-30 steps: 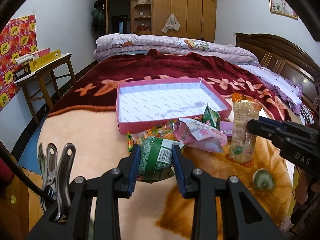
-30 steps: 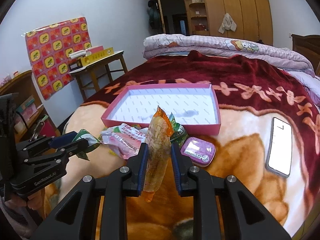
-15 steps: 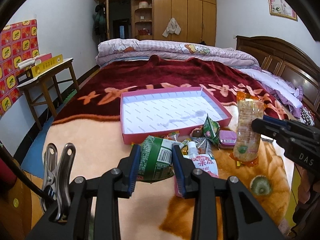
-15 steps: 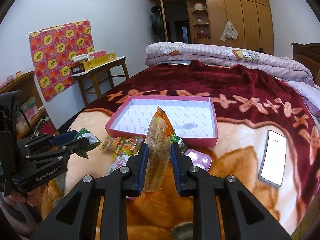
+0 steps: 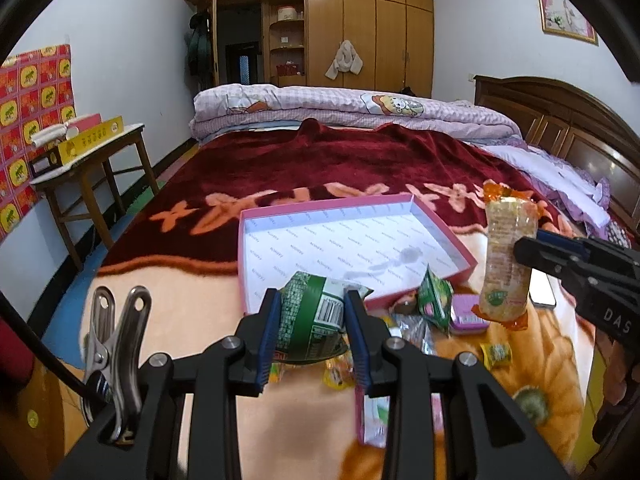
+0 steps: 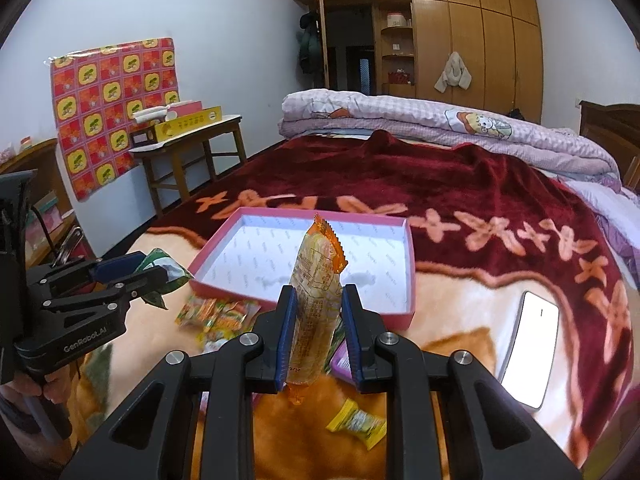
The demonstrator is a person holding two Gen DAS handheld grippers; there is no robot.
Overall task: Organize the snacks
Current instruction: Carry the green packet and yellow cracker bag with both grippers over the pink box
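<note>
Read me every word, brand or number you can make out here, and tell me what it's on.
"GenRobot.AI": side of the left gripper.
"DAS": side of the right gripper; the rest is cut off.
Too small or blurred: print on the green snack bag, orange snack pack, pink box lining and yellow carton.

Both grippers are matte black frames with triangular cut-outs and silver round screw heads at the joints. The left gripper [image 5: 311,334] has blue ribbed pads on its fingers [image 5: 267,336]; at lower left a steel spring clip [image 5: 114,356] and a black cable sit beside it. The right gripper [image 6: 318,334] carries the same blue pads. White "GenRobot.AI" lettering marks the left gripper's side.
</note>
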